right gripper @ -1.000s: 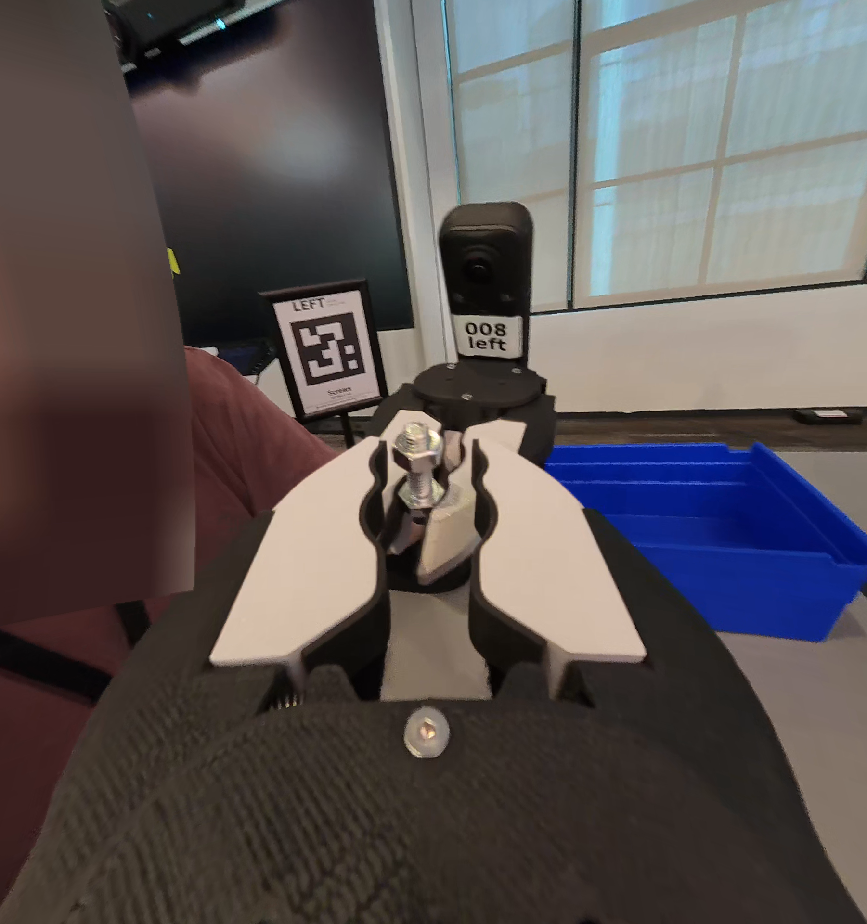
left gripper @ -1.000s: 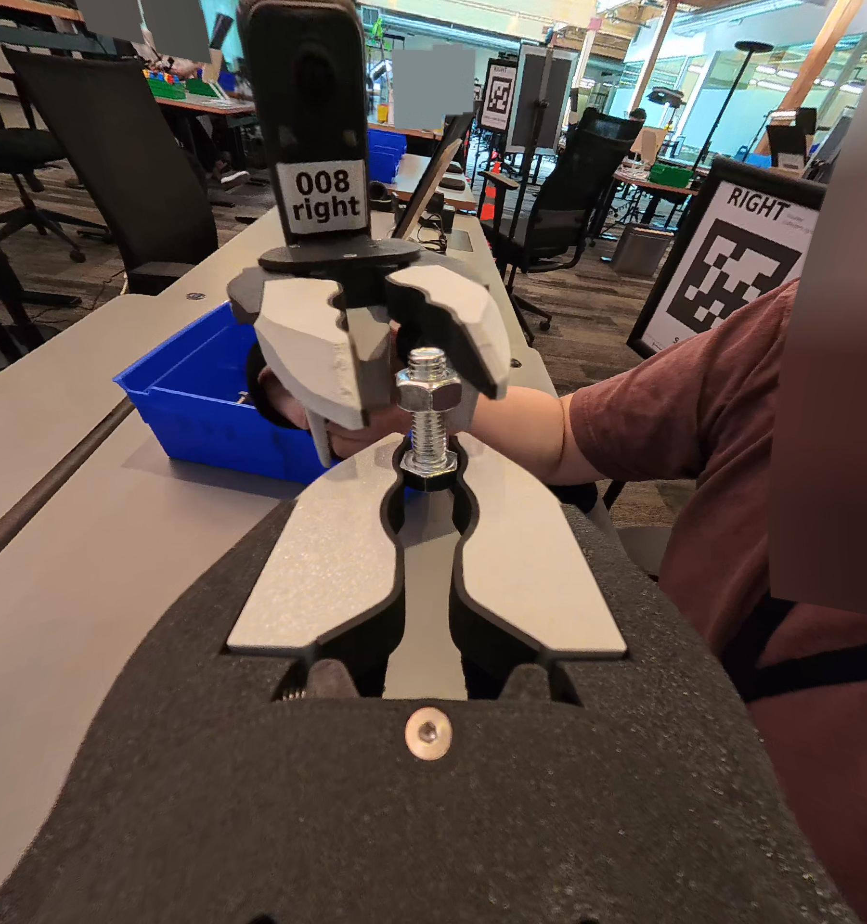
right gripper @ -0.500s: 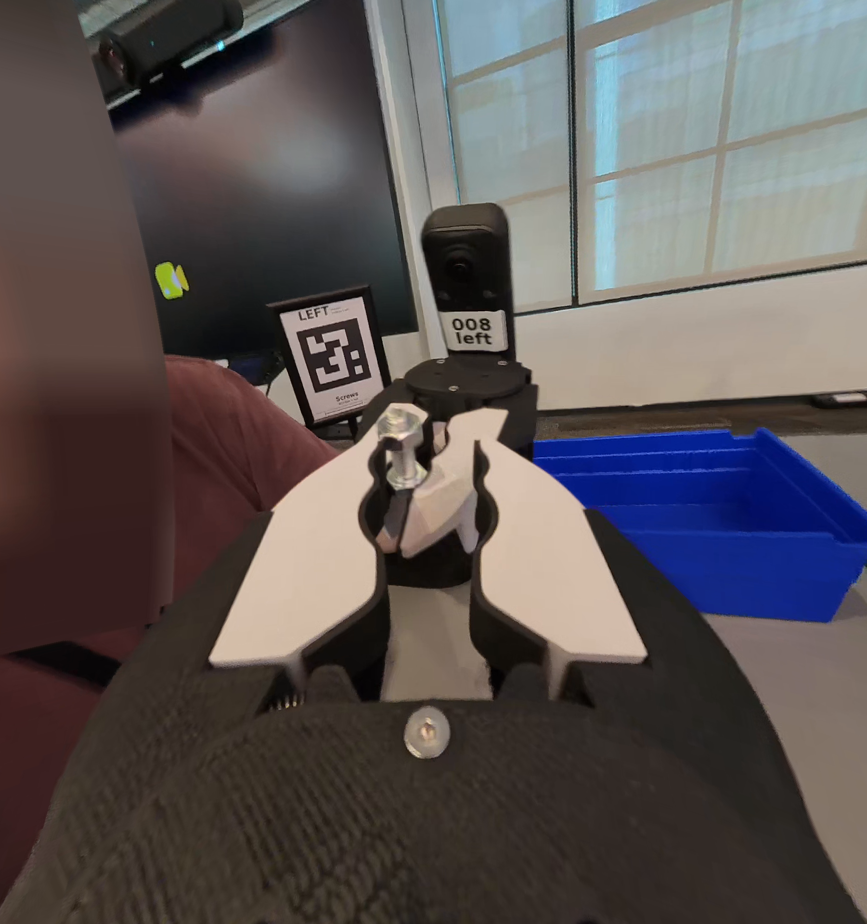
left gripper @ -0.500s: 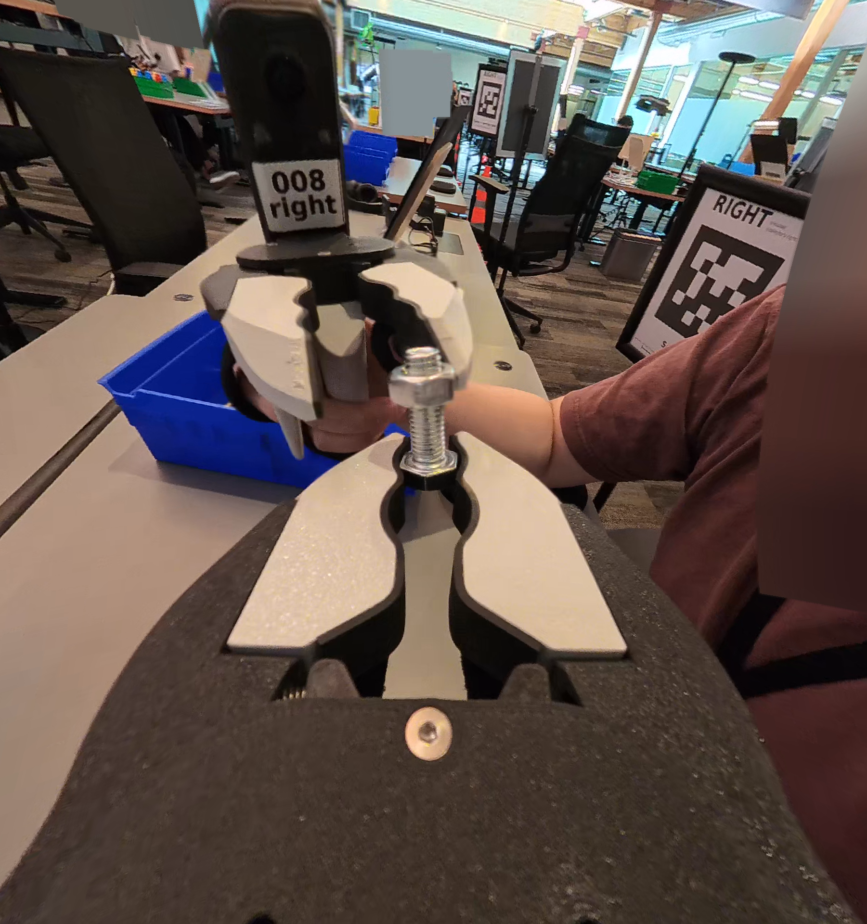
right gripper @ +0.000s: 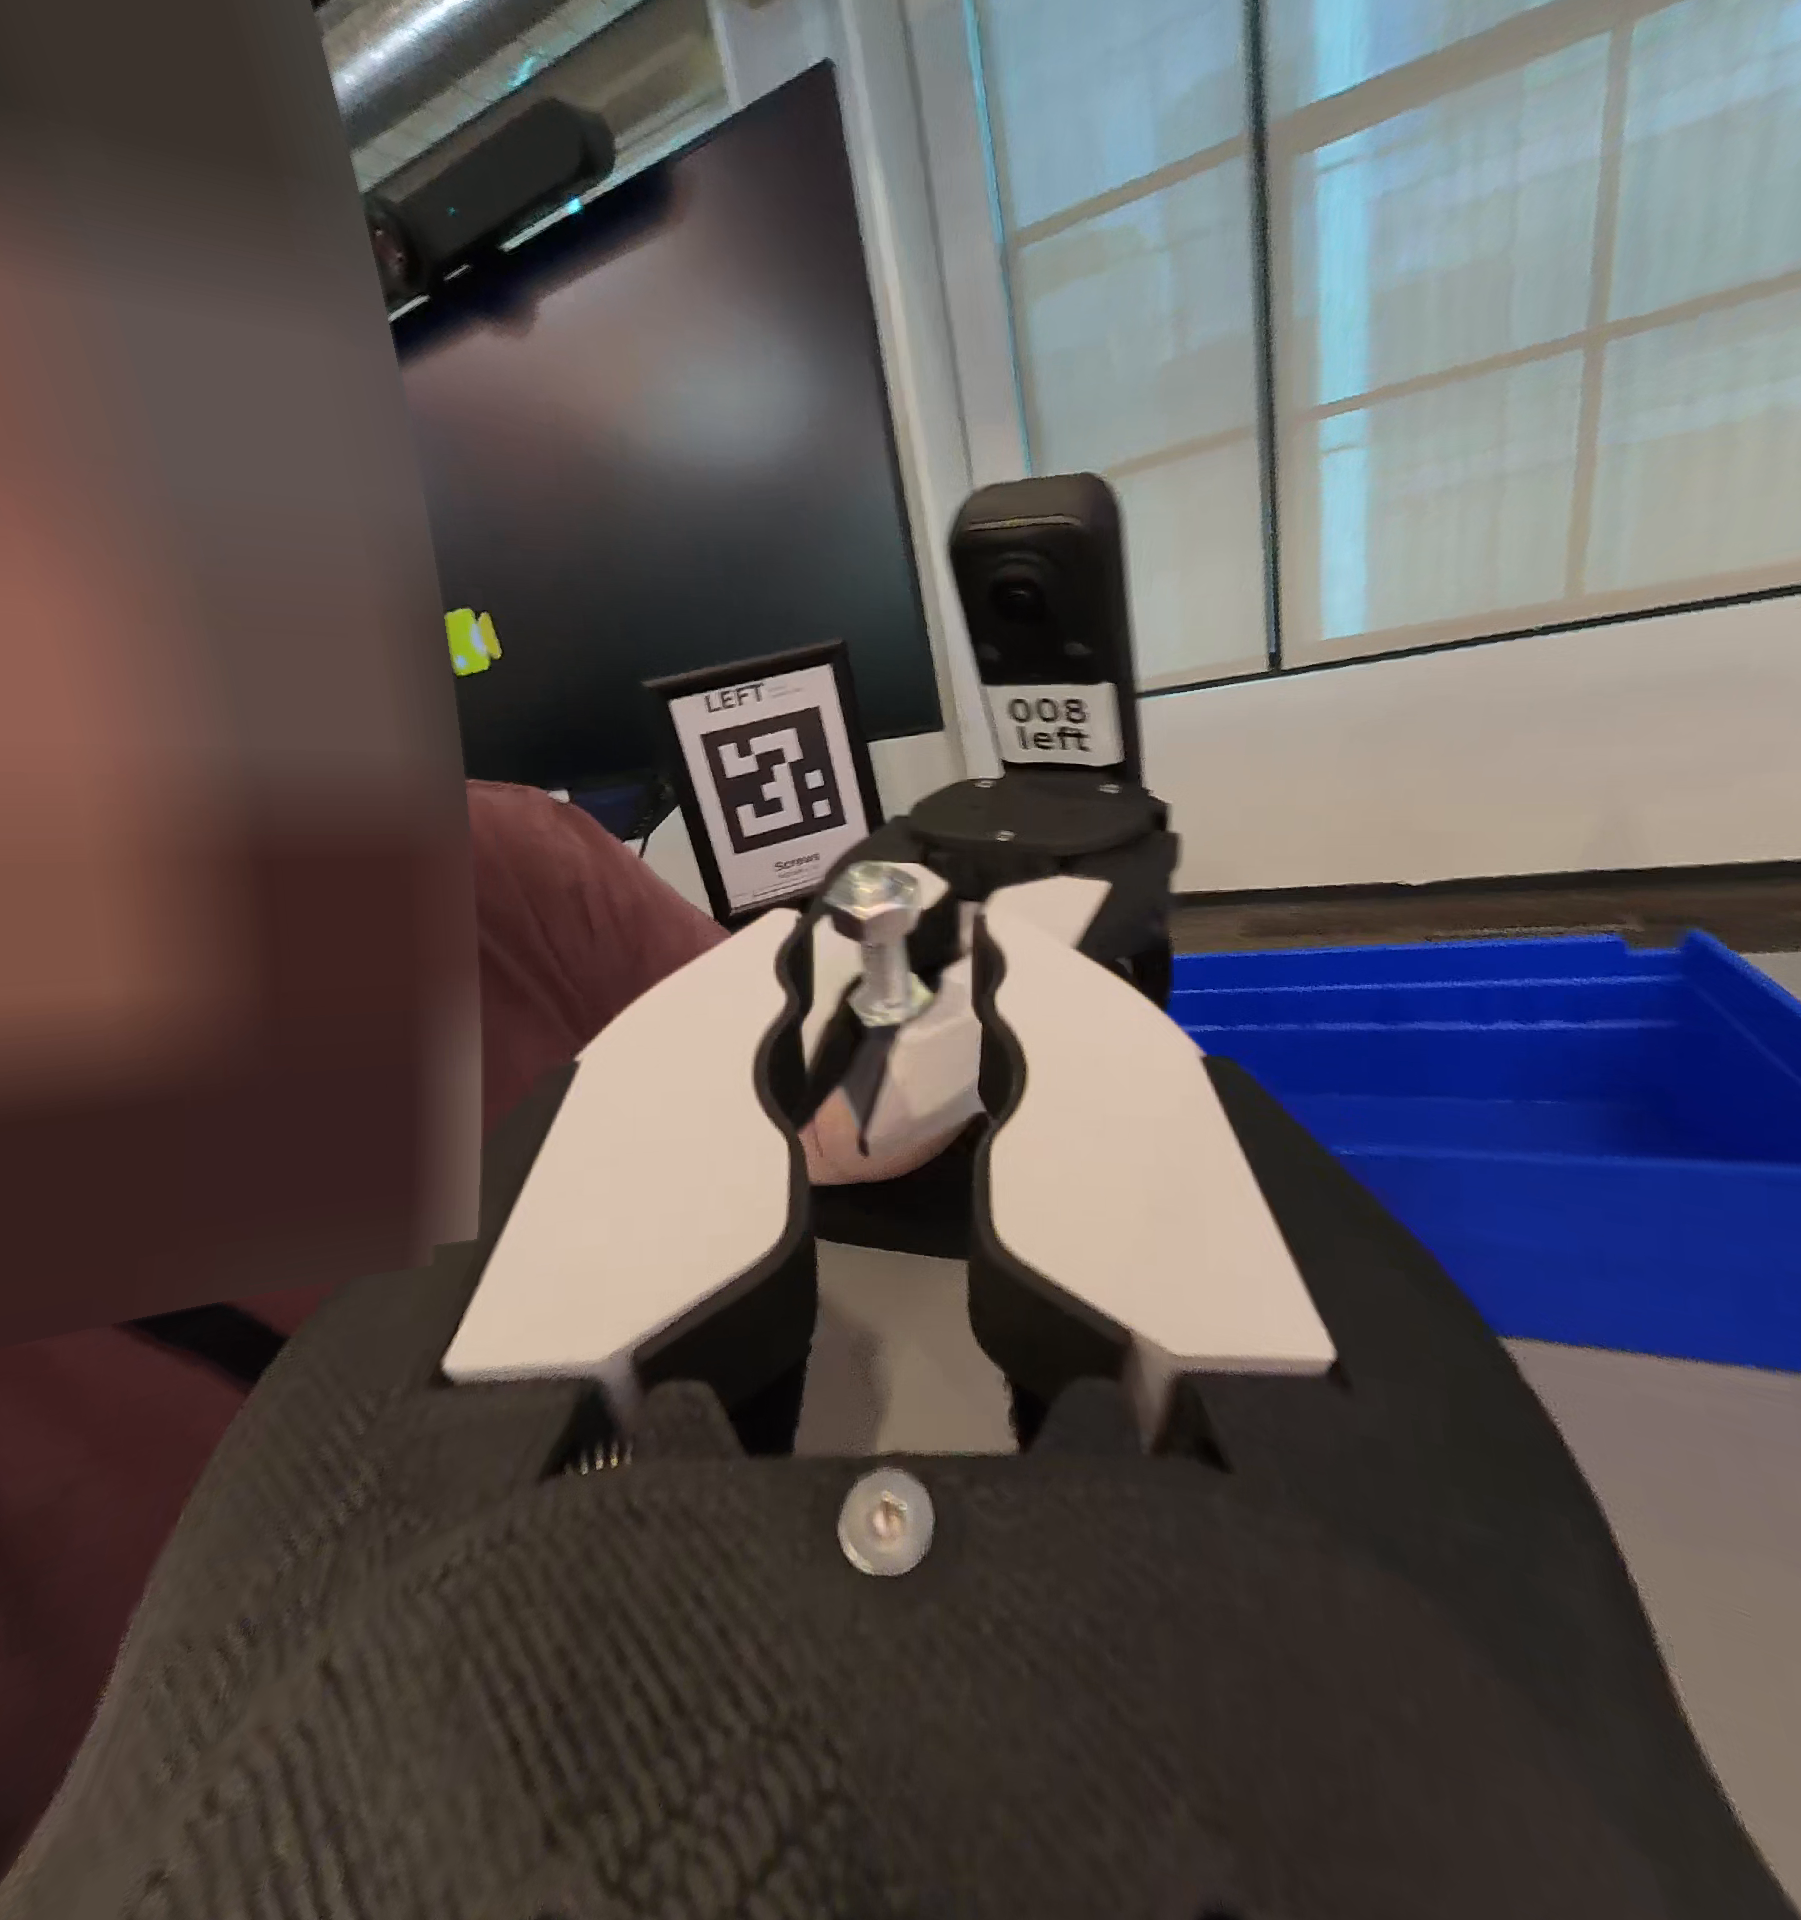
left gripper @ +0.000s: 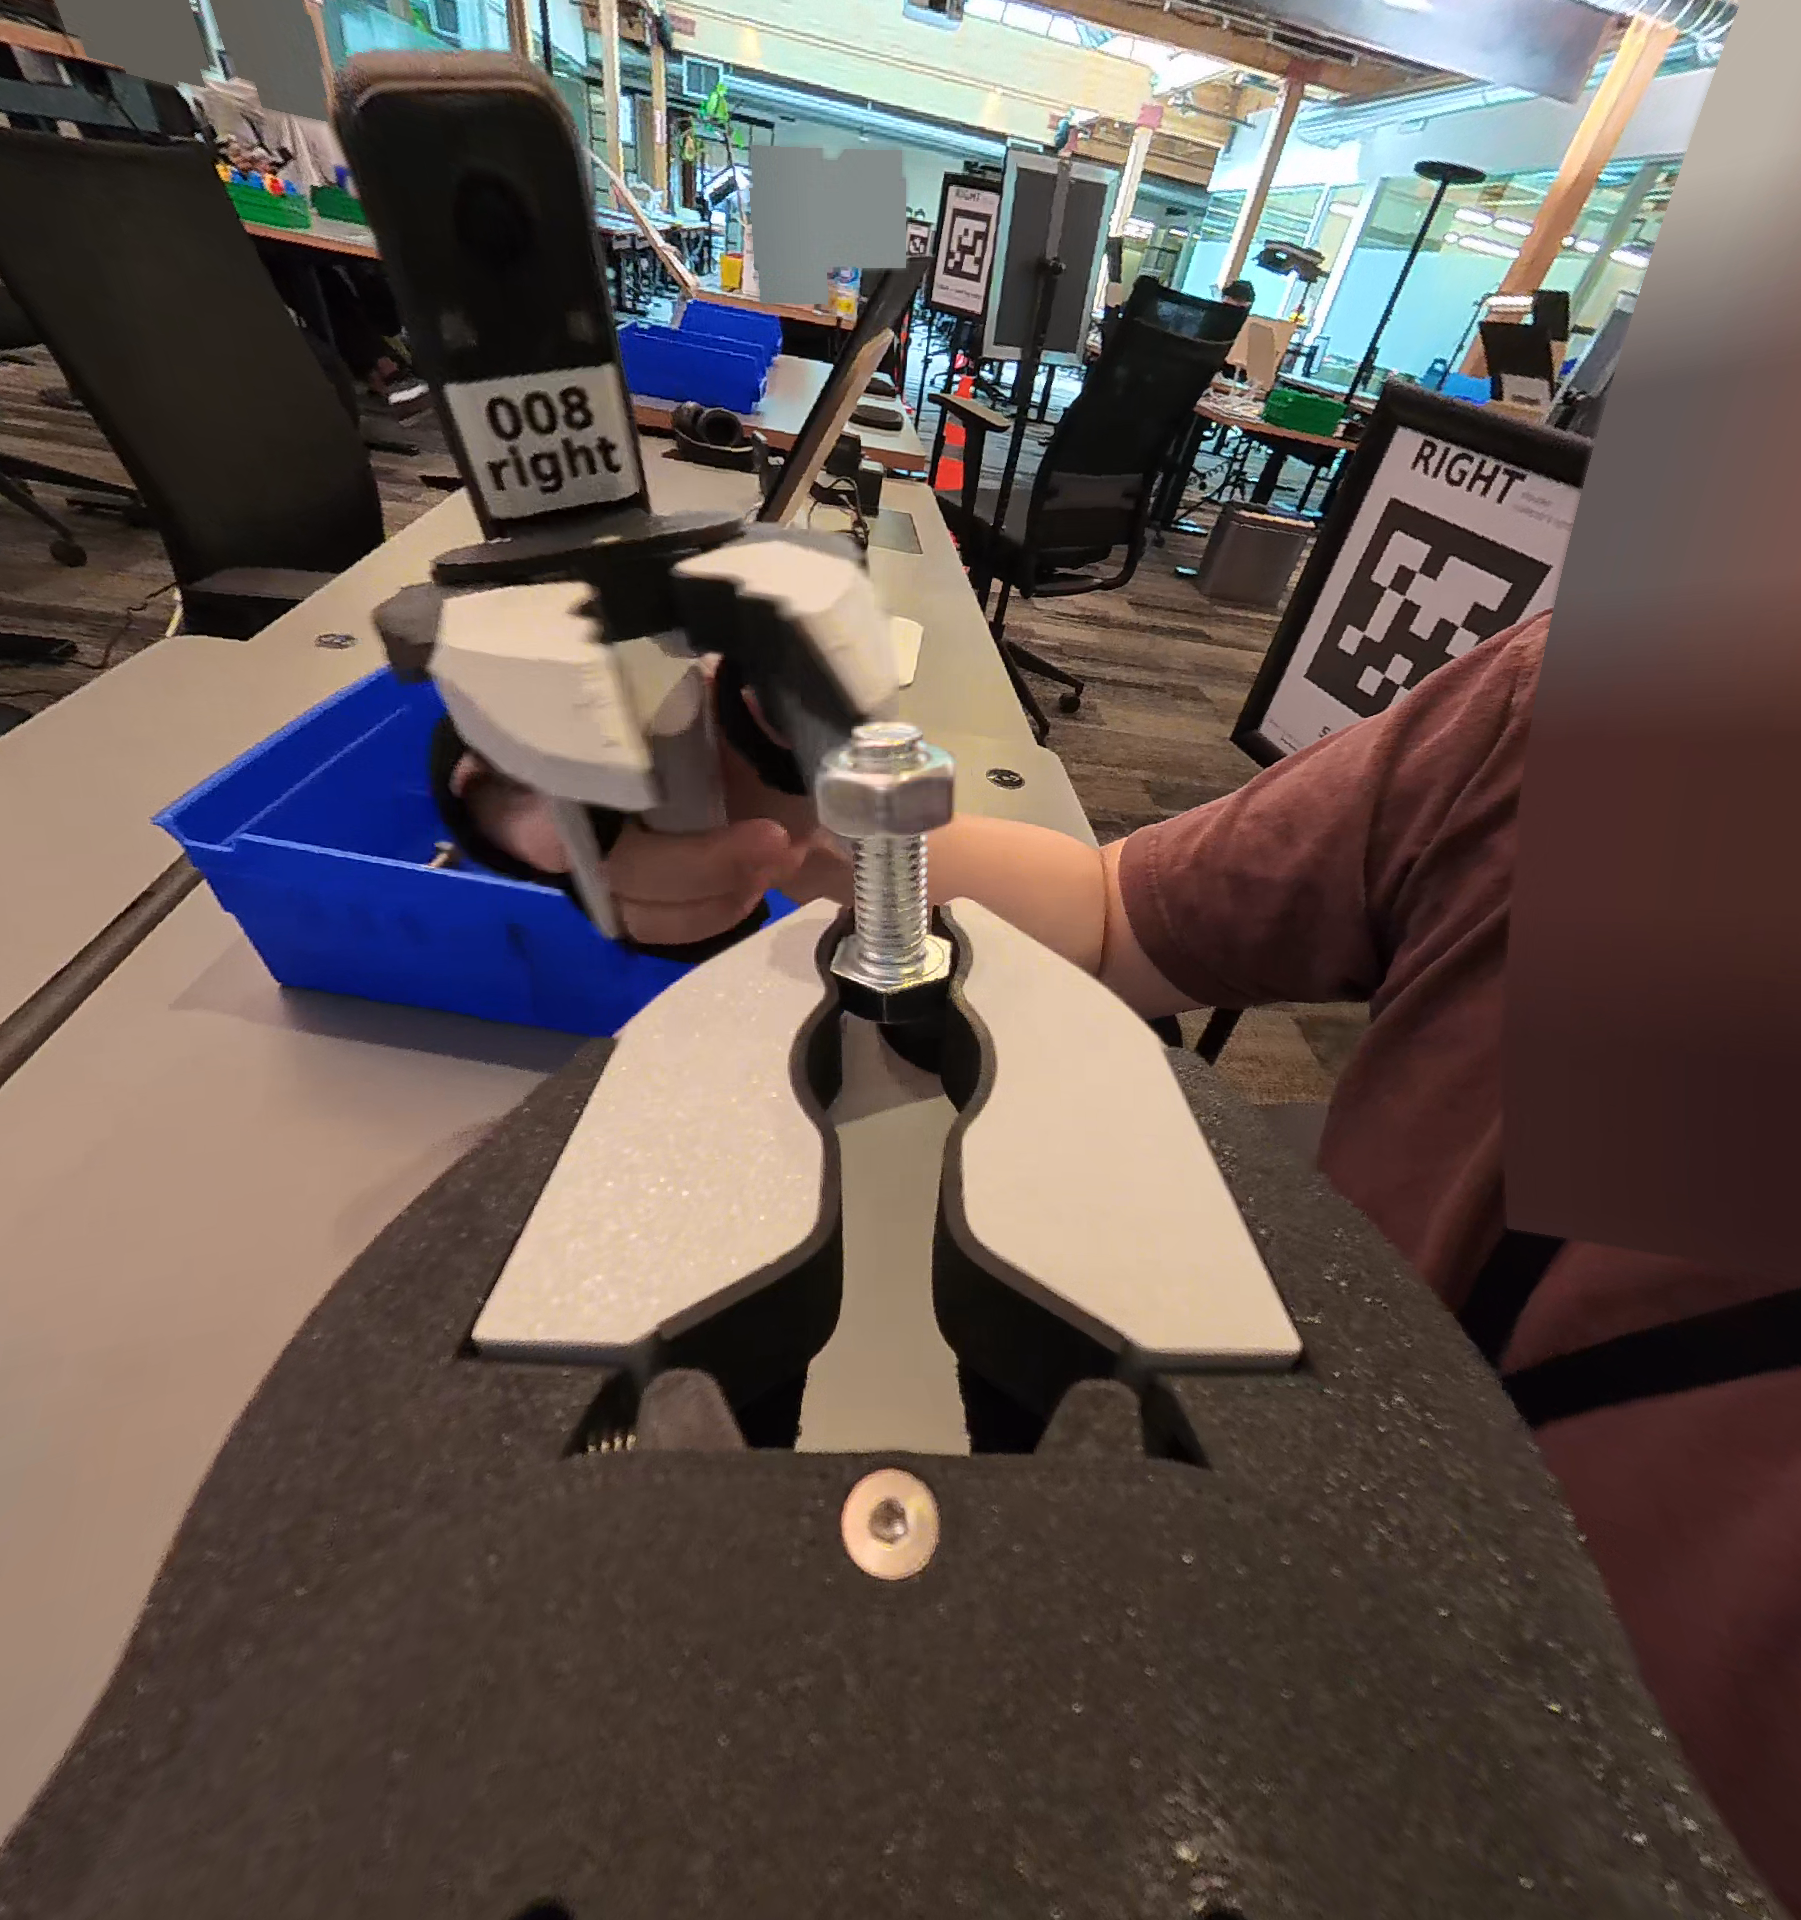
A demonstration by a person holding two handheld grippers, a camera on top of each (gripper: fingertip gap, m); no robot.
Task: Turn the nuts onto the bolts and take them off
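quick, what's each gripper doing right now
Left gripper: shut on the bolt, clamping its head end.
Right gripper: open, no finger on the nut near the bolt's top.

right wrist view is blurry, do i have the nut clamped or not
Observer: No. The right gripper is open; in the left wrist view the nut sits beside one fingertip, not clamped.
Operator: how high is it on the thread
Observer: At the very top of the bolt, with bare thread below it.
Operator: left grip ok
Observer: The left gripper is shut on the hex head, and the bolt stands upright.
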